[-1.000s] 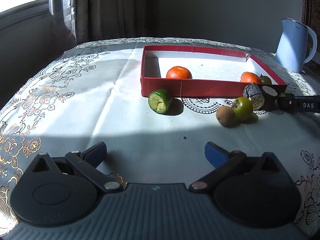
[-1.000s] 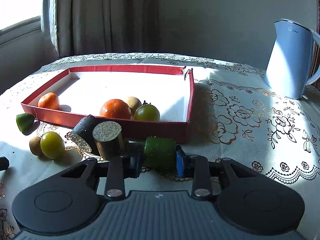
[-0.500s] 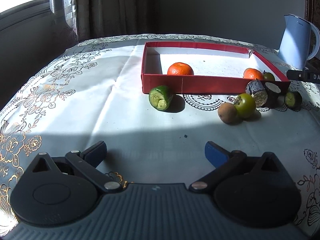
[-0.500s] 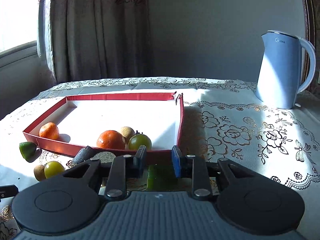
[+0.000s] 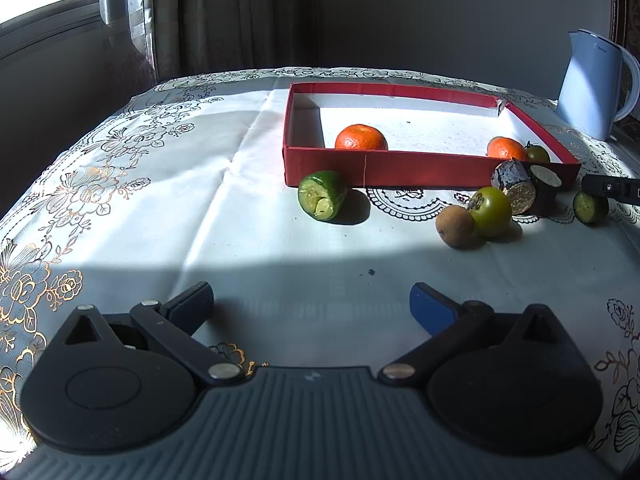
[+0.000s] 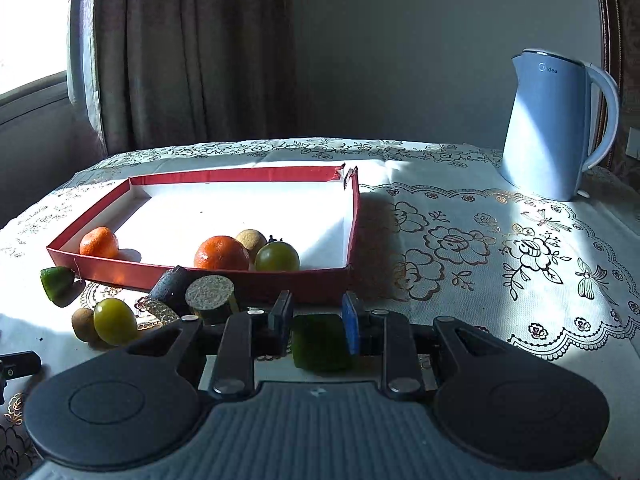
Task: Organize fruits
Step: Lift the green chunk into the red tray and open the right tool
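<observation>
A red tray (image 5: 420,168) (image 6: 296,284) holds two oranges (image 5: 361,138) (image 6: 221,253), a green fruit (image 6: 277,256) and a small brown fruit (image 6: 251,239). In front of it lie a cut green piece (image 5: 322,195), a brown fruit (image 5: 455,225), a green round fruit (image 5: 491,211) and two dark cut cylinders (image 5: 516,186). My left gripper (image 5: 312,304) is open and empty, well short of them. My right gripper (image 6: 317,316) has its jaws around a green cut piece (image 6: 318,342) (image 5: 590,207) that rests on the table; whether they still pinch it I cannot tell.
A pale blue kettle (image 6: 556,128) (image 5: 592,84) stands at the back right. The table has a white embroidered cloth (image 5: 160,200). A curtain (image 6: 192,52) and a window are behind. The table edge falls away at the left.
The right gripper rose and tilted up, then came back down a little; the green piece sits low between its jaws. The left gripper pulled slightly up and back.
</observation>
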`<state>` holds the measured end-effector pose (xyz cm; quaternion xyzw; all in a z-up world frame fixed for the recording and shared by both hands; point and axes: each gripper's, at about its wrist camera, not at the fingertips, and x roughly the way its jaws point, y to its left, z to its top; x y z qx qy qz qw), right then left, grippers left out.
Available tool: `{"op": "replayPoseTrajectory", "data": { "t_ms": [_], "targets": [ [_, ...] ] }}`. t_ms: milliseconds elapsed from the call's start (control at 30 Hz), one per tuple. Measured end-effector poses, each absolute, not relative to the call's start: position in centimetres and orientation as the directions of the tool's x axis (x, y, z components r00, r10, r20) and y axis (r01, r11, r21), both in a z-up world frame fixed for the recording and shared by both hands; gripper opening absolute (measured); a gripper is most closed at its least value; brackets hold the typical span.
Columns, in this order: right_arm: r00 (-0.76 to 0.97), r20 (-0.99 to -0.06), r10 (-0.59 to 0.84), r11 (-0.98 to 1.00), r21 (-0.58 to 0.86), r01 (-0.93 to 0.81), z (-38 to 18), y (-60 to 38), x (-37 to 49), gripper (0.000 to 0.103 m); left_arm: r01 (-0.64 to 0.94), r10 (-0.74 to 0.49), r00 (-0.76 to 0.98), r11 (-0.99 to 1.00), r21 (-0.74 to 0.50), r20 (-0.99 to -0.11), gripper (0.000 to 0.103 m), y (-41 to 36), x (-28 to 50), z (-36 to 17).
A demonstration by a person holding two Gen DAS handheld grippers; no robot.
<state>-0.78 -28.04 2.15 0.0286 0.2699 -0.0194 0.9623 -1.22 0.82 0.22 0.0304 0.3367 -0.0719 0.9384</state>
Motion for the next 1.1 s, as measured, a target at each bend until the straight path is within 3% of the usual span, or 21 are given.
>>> {"op": "replayPoseTrajectory", "data": {
  "t_ms": [167,233,267,300,433,467,500,533,700,967,1100],
  "targets": [
    [0.849,-0.528,-0.029,0.998,0.030,0.053,2.2,-27.9,-0.7,0.030,0.155,-0.114,0.763,0.988,0.009,-0.636,0.103,0.8,-1.2,0.2],
    [0.849,-0.528,-0.037,0.997,0.038,0.067,2.0,-28.0,-0.7,0.049,0.155,-0.115,0.763,0.988,0.008,-0.636,0.103,0.8,-1.2,0.2],
    [0.849,-0.526,-0.050,0.996,0.035,0.081,1.9,-28.1,-0.7,0.071,0.155,-0.114,0.763,0.988,0.009,-0.636,0.103,0.8,-1.2,0.2],
    [0.852,-0.520,-0.066,0.995,0.028,0.094,1.8,-28.1,-0.8,0.078,0.155,-0.114,0.763,0.988,0.009,-0.636,0.103,0.8,-1.2,0.2],
    [0.847,-0.529,-0.054,0.997,0.026,0.079,1.5,-28.1,-0.7,0.078,0.155,-0.114,0.763,0.988,0.009,-0.636,0.103,0.8,-1.2,0.2],
    [0.844,-0.534,-0.053,0.997,0.024,0.078,1.4,-28.1,-0.7,0.068,0.155,-0.114,0.763,0.988,0.009,-0.636,0.103,0.8,-1.2,0.2],
    [0.835,-0.548,-0.049,0.997,0.028,0.076,1.3,-28.1,-0.5,0.038,0.155,-0.114,0.763,0.988,0.009,-0.636,0.103,0.8,-1.2,0.2],
    [0.826,-0.562,-0.038,0.997,0.036,0.071,1.1,-28.2,-0.3,0.030,0.155,-0.114,0.763,0.988,0.009,-0.636,0.103,0.8,-1.2,0.2],
    [0.825,-0.564,-0.034,0.999,0.014,0.050,1.4,-27.6,-0.3,0.030,0.155,-0.114,0.763,0.988,0.009,-0.636,0.103,0.8,-1.2,0.2],
    [0.905,-0.424,-0.040,0.999,0.012,0.049,5.9,-27.9,1.3,0.030,0.155,-0.115,0.763,0.988,0.009,-0.636,0.103,0.8,-1.2,0.2],
    [0.901,-0.430,-0.054,0.998,0.008,0.063,6.0,-28.4,4.7,0.030,0.155,-0.115,0.763,0.988,0.009,-0.636,0.103,0.8,-1.2,0.2]
  ]
}}
